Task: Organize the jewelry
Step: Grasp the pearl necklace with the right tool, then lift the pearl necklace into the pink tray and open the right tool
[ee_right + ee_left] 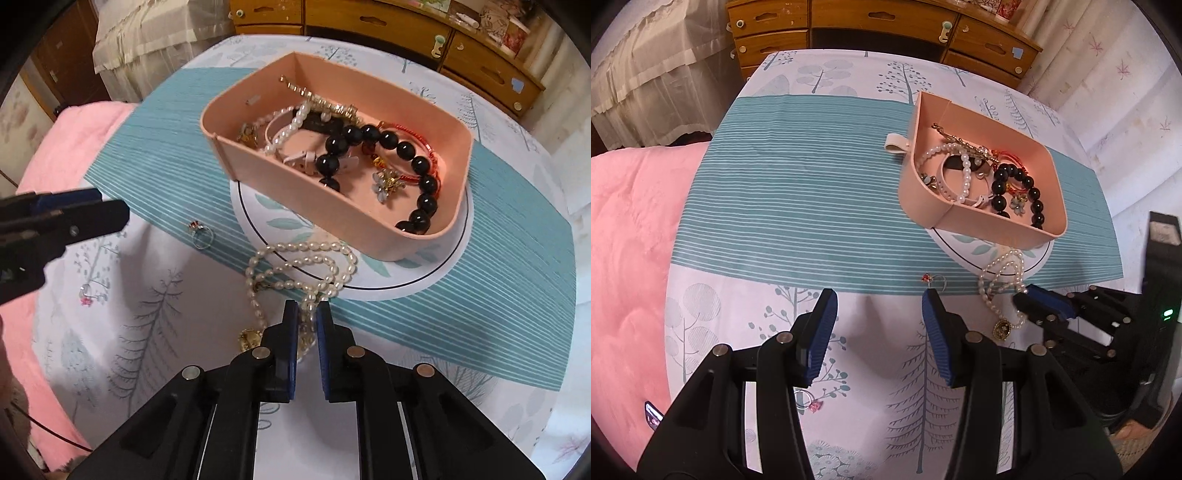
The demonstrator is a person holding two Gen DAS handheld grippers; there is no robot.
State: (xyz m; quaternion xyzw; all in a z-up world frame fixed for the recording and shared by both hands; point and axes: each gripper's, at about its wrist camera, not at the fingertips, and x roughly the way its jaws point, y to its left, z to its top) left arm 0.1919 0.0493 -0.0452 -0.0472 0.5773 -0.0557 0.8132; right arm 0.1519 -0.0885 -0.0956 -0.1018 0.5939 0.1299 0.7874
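A pearl necklace (pixel 306 258) with a gold pendant (pixel 1001 328) lies half on a white plate (pixel 406 284), in front of the pink tray (pixel 295 184). My right gripper (pixel 307 310) is shut on its lower strands; the left wrist view shows that gripper (pixel 1030 295) low at the right. The tray (pixel 982 221) holds a black bead bracelet (pixel 406 147), pearl bracelets and gold pieces. My left gripper (pixel 879 299) hangs open over the cloth with nothing between its fingers. A red-stone ring (pixel 936 281) lies just beyond its right fingertip. A pink-stone ring (pixel 809 400) lies under its left finger.
The tree-print cloth with a teal striped band (pixel 798 206) covers the surface. A pink blanket (pixel 628 258) lies to the left. A wooden chest of drawers (pixel 879 22) and curtains stand behind. A small dark object (pixel 652 413) sits at the blanket's edge.
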